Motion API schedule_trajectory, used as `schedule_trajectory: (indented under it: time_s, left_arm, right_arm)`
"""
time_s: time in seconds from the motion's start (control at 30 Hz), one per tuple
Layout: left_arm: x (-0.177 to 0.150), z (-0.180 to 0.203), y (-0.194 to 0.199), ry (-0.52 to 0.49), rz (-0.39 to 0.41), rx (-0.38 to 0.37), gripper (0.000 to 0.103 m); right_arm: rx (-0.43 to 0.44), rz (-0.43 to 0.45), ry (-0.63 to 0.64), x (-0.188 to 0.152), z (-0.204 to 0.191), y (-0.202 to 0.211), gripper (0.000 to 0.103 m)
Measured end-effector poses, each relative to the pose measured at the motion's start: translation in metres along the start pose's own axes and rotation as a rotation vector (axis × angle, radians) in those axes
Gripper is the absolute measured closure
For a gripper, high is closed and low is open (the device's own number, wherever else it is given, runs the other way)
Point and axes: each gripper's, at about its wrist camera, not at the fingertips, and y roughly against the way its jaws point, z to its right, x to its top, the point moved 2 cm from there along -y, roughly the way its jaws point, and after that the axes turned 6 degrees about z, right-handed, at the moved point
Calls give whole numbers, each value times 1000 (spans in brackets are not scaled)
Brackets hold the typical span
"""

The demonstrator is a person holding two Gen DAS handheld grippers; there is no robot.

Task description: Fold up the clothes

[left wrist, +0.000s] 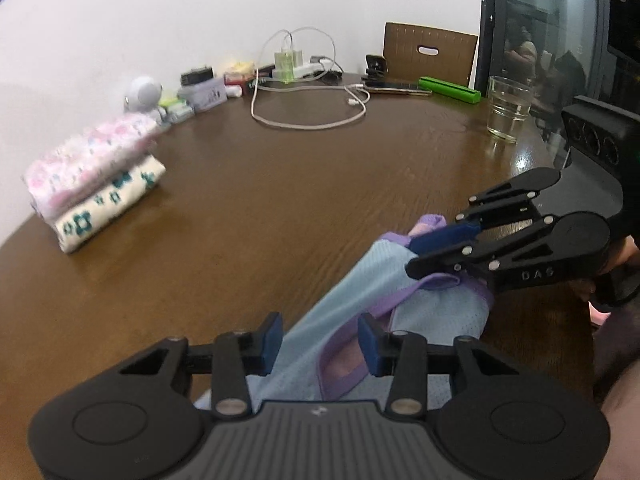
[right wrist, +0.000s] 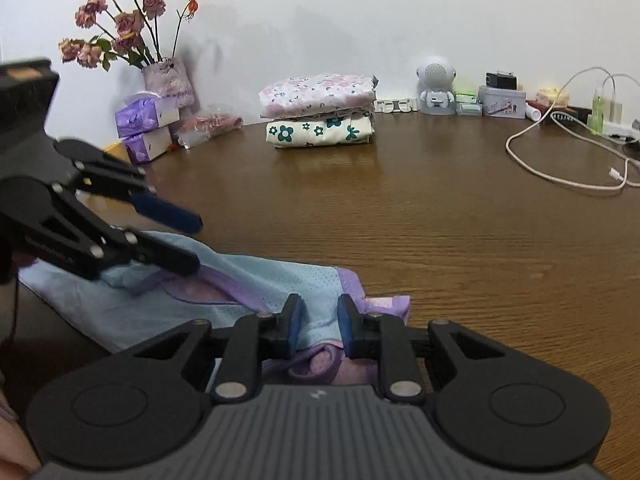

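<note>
Light-blue garment [right wrist: 280, 280] is seen bunched at the table's [right wrist: 440, 240] near edge, stretched between both claws: left gripper [left wrist: 320, 344] half-open astride it, right gripper [right wrist: 320, 328] narrowed around its purple-trimmed end.

Garment [right wrist: 256, 280] near table [right wrist: 440, 240] edge; folded stack [right wrist: 320, 114] behind.

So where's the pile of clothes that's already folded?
The folded pile sits at the far edge of the wooden table against the wall, centre of the right wrist view, between the tissue boxes and the small white robot figure.
</note>
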Motion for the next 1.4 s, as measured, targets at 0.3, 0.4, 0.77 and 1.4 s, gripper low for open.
schedule_trajectory:
  time_s: [0.3, 0.4, 0.77, 1.4]
  left_arm:
    - [-18, -28, 29, 104, -50, 134, 10]
    - [-21, -37, 39, 159, -78, 212, 1]
    - [-60, -87, 74, 593, -124, 483, 0]
    - [-46, -61, 75, 622, -64, 481, 0]
  right_arm:
    - [41, 91, -174, 13, 47, 22, 28]
    - [126, 82, -135, 16, 44, 21, 13]
    - [190, 60, -121, 13, 51, 18, 0]
    - [178, 15, -133, 4, 50, 31, 0]
